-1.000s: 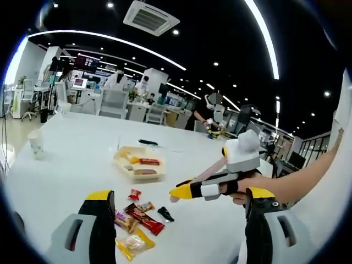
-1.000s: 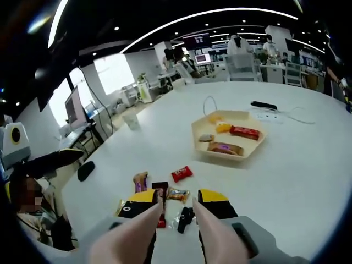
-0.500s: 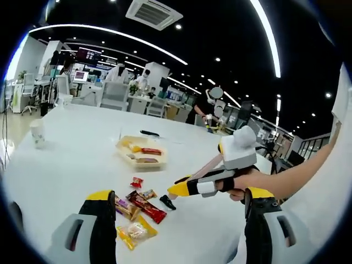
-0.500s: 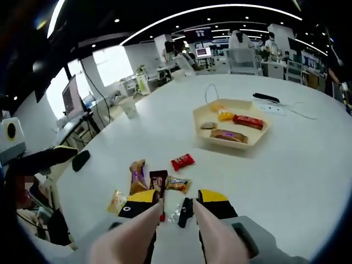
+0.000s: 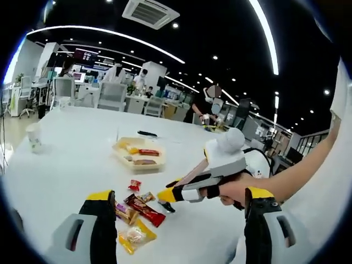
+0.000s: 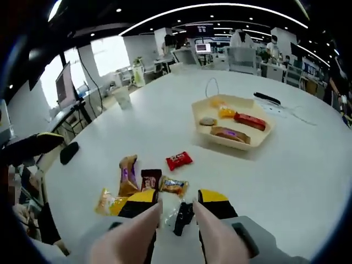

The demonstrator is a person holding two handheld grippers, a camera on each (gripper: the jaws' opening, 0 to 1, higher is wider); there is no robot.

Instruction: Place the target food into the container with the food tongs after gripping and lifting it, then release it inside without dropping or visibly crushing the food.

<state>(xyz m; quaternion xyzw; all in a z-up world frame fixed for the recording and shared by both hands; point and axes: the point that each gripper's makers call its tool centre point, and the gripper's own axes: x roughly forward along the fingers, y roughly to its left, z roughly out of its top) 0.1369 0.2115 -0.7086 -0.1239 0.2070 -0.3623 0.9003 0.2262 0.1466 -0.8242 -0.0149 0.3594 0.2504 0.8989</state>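
Observation:
A beige hexagonal tray (image 6: 220,144) (image 5: 155,163) sits mid-table and holds a red bar (image 6: 250,121), a brown bar and small yellow pieces. Loose snacks lie nearer: a red candy (image 6: 179,160), a purple packet (image 6: 127,173), a dark bar (image 6: 148,179), an orange packet (image 6: 174,186) and a small black packet (image 6: 184,216) (image 5: 166,207). My right gripper (image 6: 177,201) carries pale tongs with a gap between the arms; the black packet lies on the table just past them. A hand holds that gripper (image 5: 166,195) low over the snacks. My left gripper (image 5: 181,220) is wide open, holding nothing.
A paper cup (image 6: 122,98) (image 5: 34,136) stands on the white table's far side, a black mouse-like object (image 6: 69,153) lies near the edge, and a cable (image 6: 212,88) and a black remote (image 6: 268,99) lie beyond the tray. Office desks and people fill the background.
The right gripper has moved down and closer to the loose snacks, its tongs now over the black packet. The tong gap looks unchanged. The left gripper stays wide open.

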